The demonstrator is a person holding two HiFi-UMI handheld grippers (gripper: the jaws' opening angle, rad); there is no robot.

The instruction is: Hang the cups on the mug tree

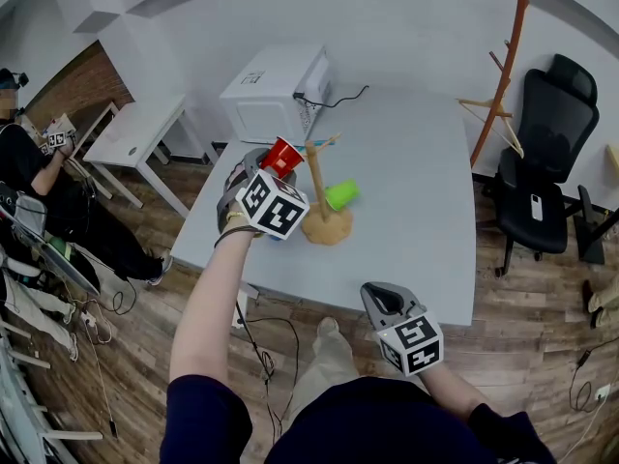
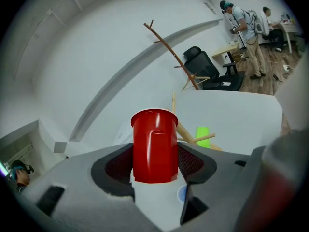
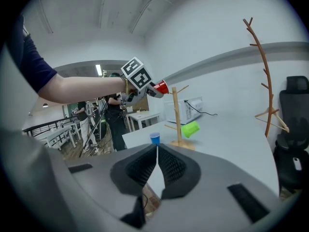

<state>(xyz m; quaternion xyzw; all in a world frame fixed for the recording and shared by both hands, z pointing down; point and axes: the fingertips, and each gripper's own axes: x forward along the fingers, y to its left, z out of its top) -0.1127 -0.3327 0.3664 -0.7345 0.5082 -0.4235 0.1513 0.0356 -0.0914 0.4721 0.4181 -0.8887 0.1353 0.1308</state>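
Left gripper (image 2: 155,170) clamps the red cup (image 1: 282,155) in the air at 11 o'clock of the mug tree (image 1: 316,187), its long axis along the gripper, mouth pointing away toward the upper pegs. One green cup (image 1: 340,195) already hangs at 3 o'clock; the red one and the blue cup (image 3: 154,138) on the worktop (image 1: 416,162) remain, right gripper (image 3: 157,153) closed and empty.

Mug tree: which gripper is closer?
Left. The left gripper holds the red cup beside the upper pegs of the mug tree; the right gripper is back at the table edge.
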